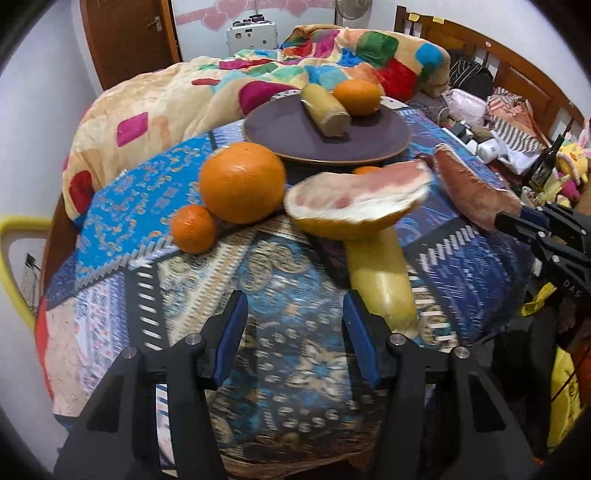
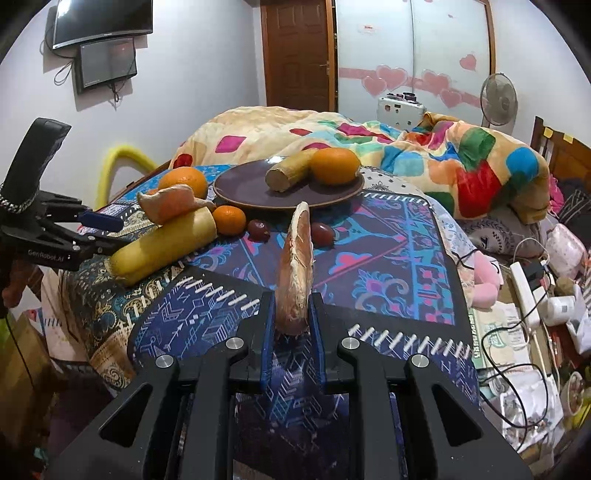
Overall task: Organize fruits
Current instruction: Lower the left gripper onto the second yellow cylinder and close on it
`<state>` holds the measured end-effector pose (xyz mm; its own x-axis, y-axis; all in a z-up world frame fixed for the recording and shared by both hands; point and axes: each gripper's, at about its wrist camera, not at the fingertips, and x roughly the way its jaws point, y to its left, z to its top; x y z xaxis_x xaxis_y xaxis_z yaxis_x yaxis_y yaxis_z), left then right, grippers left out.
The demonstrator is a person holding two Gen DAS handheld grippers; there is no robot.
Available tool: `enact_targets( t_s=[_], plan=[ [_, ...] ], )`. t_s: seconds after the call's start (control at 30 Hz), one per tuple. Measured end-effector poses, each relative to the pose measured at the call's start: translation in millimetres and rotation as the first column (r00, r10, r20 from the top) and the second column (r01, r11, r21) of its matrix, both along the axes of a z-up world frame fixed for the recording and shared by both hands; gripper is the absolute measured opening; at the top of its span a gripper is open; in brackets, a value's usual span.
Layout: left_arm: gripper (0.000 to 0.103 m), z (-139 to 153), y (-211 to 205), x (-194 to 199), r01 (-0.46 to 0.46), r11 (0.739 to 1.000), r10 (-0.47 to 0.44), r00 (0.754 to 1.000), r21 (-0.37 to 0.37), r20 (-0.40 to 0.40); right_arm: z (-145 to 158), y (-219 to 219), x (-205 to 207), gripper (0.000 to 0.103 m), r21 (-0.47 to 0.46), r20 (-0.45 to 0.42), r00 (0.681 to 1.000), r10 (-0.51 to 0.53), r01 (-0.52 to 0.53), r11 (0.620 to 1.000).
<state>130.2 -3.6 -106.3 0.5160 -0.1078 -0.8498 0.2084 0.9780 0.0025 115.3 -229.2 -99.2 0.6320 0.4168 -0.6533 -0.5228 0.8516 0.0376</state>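
Right wrist view gives me the room: a white wall with two dark screens [image 2: 101,22] at upper left, a brown door [image 2: 297,55] at top centre, a standing fan [image 2: 498,96] at upper right. Below them a bed fills the middle, with a patchwork blanket [image 2: 424,155] heaped behind a blue patterned cloth [image 2: 388,258] where the fruit sits.

On that cloth I count one dark round plate [image 2: 243,188] in the upper centre, carrying one cut yellow cylinder [image 2: 286,171] and one orange [image 2: 334,165]. Left of the plate lie one long yellow fruit [image 2: 166,243] with a pomelo peel piece [image 2: 173,203] resting on it, one large orange [image 2: 183,181] behind them and one small mandarin [image 2: 229,219] beside them. Two dark red small fruits [image 2: 258,229] sit in the centre.

My right gripper [image 2: 293,314], bottom centre, is clamped tight on one pomelo wedge [image 2: 295,266], held upright on its edge. My left gripper [image 1: 293,325] hangs partly open over the cloth with nothing between its fingers; the long yellow fruit lies just right of it.
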Motion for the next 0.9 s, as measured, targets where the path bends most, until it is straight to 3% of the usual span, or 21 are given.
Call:
enact_targets(
  t_s=[0.2, 0.57, 0.8, 0.9],
  plan=[
    [0.053, 4.5, -7.6, -6.7, -0.017, 0.999, 0.018, 1.000, -0.029, 0.022, -0.4, -0.9, -4.0, 0.016, -0.024, 0.010, 1.000, 0.009, -0.009, 1.000],
    [0.053, 47.7, -5.9, -19.2, -0.015, 0.992, 0.028, 0.994, -0.122, 0.108, -3.0, -5.6, -2.7, 0.017, 0.002, 0.013, 1.000, 0.012, -0.012, 1.000],
    [0.053, 29.1, -26.5, 2.1, 0.007, 0.992, 0.003, 0.997, -0.124, 0.078, -4.0, -4.7, -2.3, 0.017, -0.003, 0.010, 1.000, 0.020, -0.020, 1.000],
    [0.047, 17.2, -39.0, 11.1, 0.024, 0.994, -0.017, 0.998, -0.111, 0.059, -4.6, -1.8, -1.6, 0.019, -0.015, 0.014, 1.000, 0.026, -0.026, 1.000]
  ],
)
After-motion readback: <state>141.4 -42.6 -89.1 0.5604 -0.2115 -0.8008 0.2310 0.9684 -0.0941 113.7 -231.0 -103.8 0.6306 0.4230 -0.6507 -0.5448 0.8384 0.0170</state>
